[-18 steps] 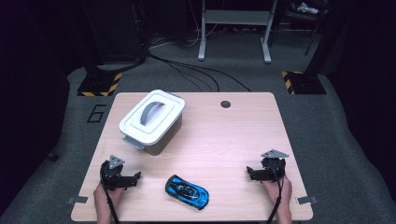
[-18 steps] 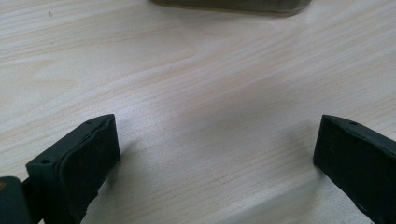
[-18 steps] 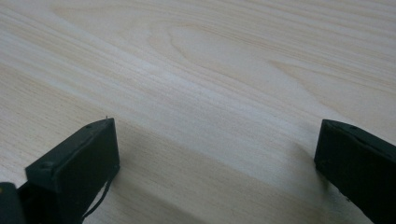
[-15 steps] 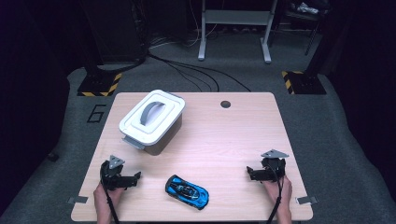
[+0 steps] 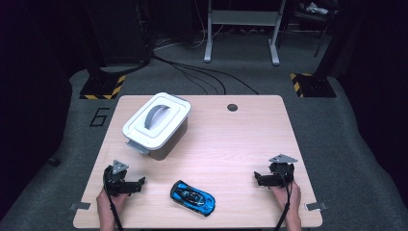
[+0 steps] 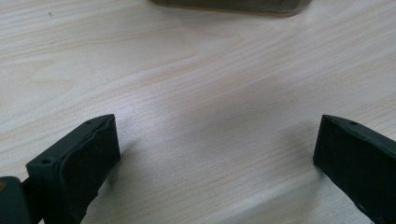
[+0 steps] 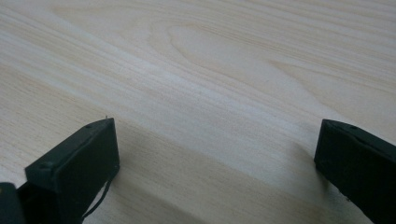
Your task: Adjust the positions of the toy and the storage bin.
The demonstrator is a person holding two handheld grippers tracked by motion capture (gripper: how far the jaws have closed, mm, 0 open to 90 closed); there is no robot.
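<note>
Nothing has shifted since a moment ago: my left gripper [image 5: 140, 182] and my right gripper [image 5: 257, 179] sit in the same spots on the table [image 5: 231, 144], both with jaws wide apart and empty. The blue toy car [image 5: 193, 198] lies between them, at the table's six o'clock; the lidded white box [image 5: 156, 124] waits at ten o'clock. No reach has begun, I judge.

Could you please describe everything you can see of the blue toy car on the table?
The blue toy car is a small sports model with a glossy bright blue body, black windows and roof detail, probably plastic or painted metal. It sits upright on its wheels on the pale wooden table, near the front edge, angled diagonally. It lies between the two grippers, nearer the left one, and nothing touches it but the tabletop.
</note>
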